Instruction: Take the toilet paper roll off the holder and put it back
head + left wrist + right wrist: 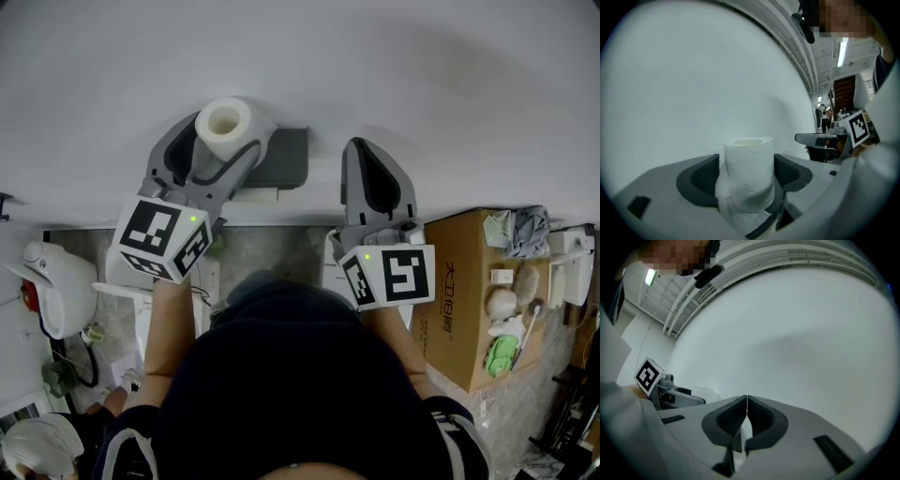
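left tool (pixel 746 172) holds toilet paper roll (pixel 748 161) upright between its jaws

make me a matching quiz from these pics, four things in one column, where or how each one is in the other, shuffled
1. toilet paper roll
2. right claw
3. holder
4. cardboard box

a. shut, nothing in it
b. dark grey, on the wall
c. brown, off to the right of the right claw
d. upright in the left claw

Pairs: 1-d, 2-a, 3-b, 4-c
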